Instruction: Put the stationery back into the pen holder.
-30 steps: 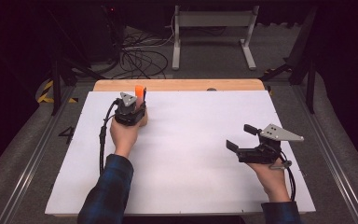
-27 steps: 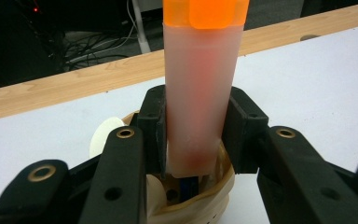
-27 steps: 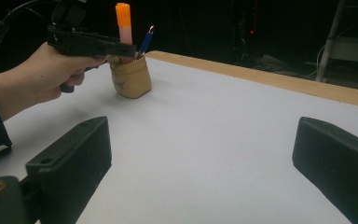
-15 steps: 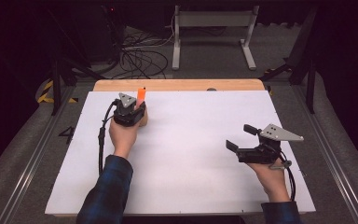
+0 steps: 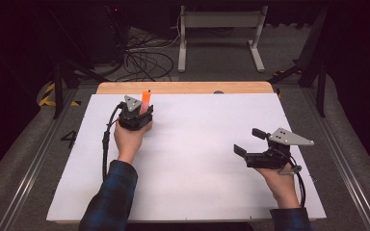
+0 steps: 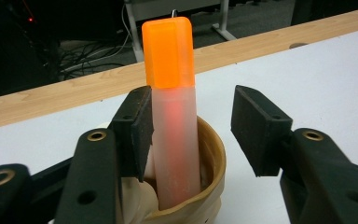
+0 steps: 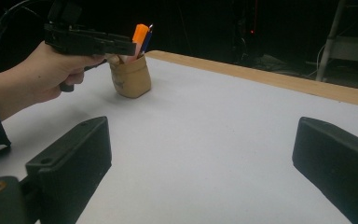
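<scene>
A frosted marker with an orange cap [image 6: 172, 116] stands upright in a small tan cup [image 6: 209, 154] at the table's far left. My left gripper [image 6: 191, 126] is open around the marker: its left pad [image 6: 137, 126] is against the barrel and its right pad [image 6: 256, 130] stands apart. From above, the left gripper [image 5: 142, 113] sits over the cup [image 5: 148, 124] with the orange cap [image 5: 145, 97] poking up. My right gripper [image 5: 248, 141] hovers open and holds nothing at the right of the table. The right gripper view shows the cup [image 7: 130, 77], the marker [image 7: 140, 33] and a blue pen [image 7: 148, 39].
A white board [image 5: 197, 183] covers the table, with a wooden strip [image 5: 183, 87] along its far edge. Beyond the table lie cables [image 5: 139, 57] on the floor and a metal stand [image 5: 219, 19]. The person's left hand [image 7: 42, 84] is close to the cup.
The marker's orange cap sits very slightly lower beside the left gripper than a second ago. The right gripper has not moved.
</scene>
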A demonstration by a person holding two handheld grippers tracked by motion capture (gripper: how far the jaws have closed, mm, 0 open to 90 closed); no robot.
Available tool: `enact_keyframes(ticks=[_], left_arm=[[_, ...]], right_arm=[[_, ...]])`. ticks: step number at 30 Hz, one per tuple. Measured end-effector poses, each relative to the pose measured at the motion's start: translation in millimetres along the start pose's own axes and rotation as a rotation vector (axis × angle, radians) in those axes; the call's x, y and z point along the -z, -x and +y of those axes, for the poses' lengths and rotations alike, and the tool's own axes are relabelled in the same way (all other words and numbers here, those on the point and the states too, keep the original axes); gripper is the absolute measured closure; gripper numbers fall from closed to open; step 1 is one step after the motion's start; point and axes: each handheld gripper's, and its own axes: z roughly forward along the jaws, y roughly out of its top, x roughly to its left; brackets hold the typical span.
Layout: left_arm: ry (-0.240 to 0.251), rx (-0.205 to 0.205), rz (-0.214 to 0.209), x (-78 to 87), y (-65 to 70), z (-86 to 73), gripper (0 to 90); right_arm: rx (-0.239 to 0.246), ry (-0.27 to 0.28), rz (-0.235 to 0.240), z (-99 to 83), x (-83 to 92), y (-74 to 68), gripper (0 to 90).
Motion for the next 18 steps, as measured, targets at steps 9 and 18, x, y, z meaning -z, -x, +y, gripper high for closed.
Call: enact_keyframes(ticks=[9,18], left_arm=[[0.005,-0.009,-0.013,1.8,1.9,0.9,46.1],[0.035,-0.017,-0.045,4.4,1.5,1.6,37.4]], right_arm=[[0.001,-0.002,-0.001,-0.2,-0.4,-0.1,5.1],[0.007,0.004,-0.01,-0.3,0.3,0.4,4.5]])
